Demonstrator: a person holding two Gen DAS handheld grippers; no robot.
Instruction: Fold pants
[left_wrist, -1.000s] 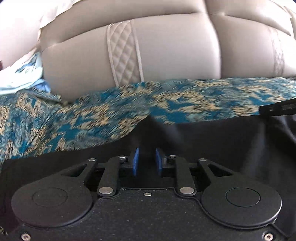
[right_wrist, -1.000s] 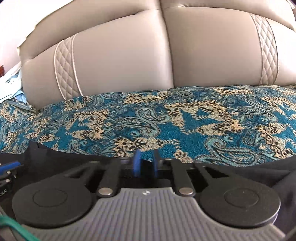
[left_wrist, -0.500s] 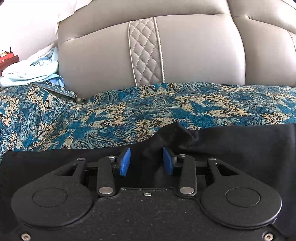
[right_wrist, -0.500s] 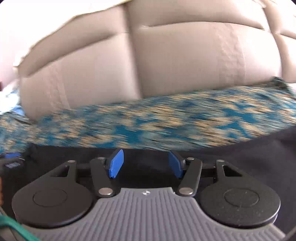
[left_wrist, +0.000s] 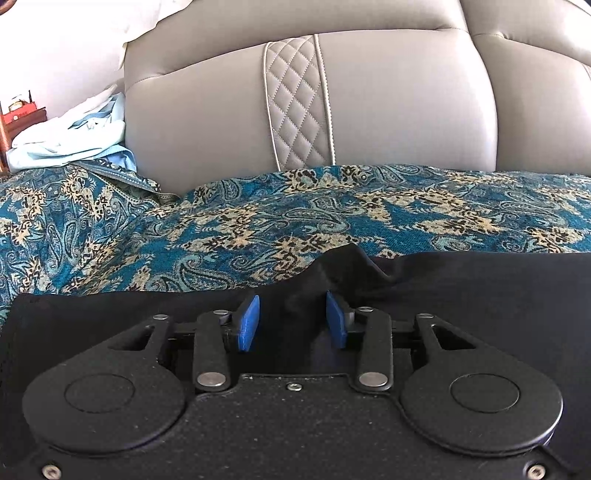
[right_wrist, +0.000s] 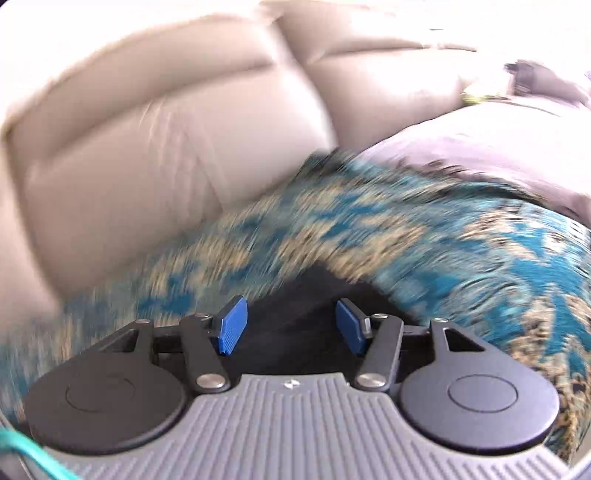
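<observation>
The black pants (left_wrist: 461, 284) lie flat on a blue paisley cover (left_wrist: 258, 221) over a sofa seat. My left gripper (left_wrist: 291, 325) is open, its blue pads on either side of a raised fold at the pants' far edge, not clamping it. My right gripper (right_wrist: 291, 325) is open above a corner of the black pants (right_wrist: 314, 295); that view is blurred by motion.
A grey leather sofa back (left_wrist: 332, 110) rises behind the cover. Pale blue and white clothes (left_wrist: 70, 136) are piled at the left end. A grey-lilac cushion (right_wrist: 498, 147) sits at the right end. A teal cable (right_wrist: 33, 454) crosses the right wrist view's lower left corner.
Both grippers were shut on the pants' edge a second ago and have opened, letting the cloth drop. The right gripper has swung to the right, towards the pants' corner.
</observation>
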